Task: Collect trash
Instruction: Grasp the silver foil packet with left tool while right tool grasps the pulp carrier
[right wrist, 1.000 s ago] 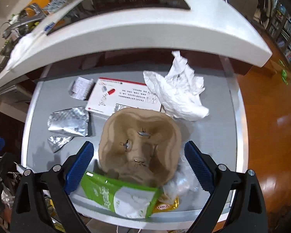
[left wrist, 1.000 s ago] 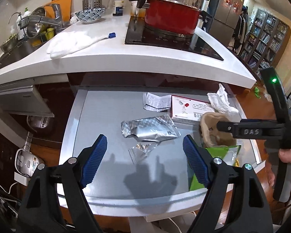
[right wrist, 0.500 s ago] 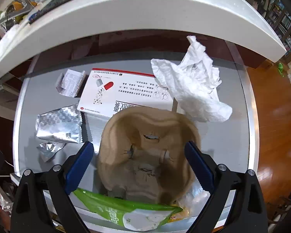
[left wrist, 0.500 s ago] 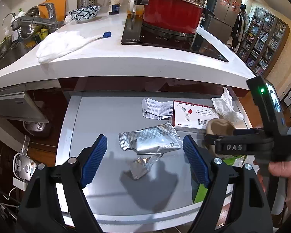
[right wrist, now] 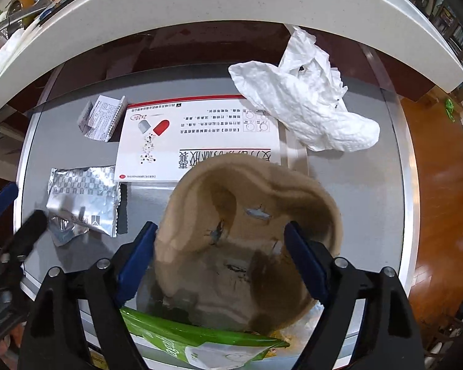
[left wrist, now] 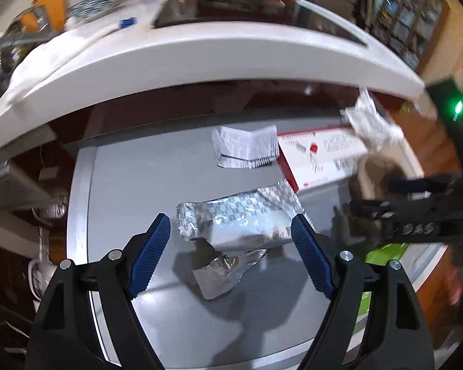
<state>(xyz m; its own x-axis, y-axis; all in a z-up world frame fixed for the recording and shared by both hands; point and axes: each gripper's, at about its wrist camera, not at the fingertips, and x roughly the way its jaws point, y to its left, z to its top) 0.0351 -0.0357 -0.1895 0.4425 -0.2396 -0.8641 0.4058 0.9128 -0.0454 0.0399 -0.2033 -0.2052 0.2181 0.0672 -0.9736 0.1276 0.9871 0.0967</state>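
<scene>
Cup tray (right wrist: pixel 250 234), brown pulp, lies on grey worktop (right wrist: pixel 370 185), leaning over green bag (right wrist: pixel 200 342) at 6 o'clock. R tool (right wrist: pixel 219 259) straddles it, jaws closing, pads apparently not yet pressing: prob. grabbing the bulkiest trash first. Foil pack (left wrist: pixel 240 219) sits betw. L tool (left wrist: pixel 231 256) pads, 12 o'clock of centre; L tool wide, empty. Pill box (right wrist: pixel 200 135), tissue (right wrist: pixel 308 104) at 12–1 o'clock.
</scene>
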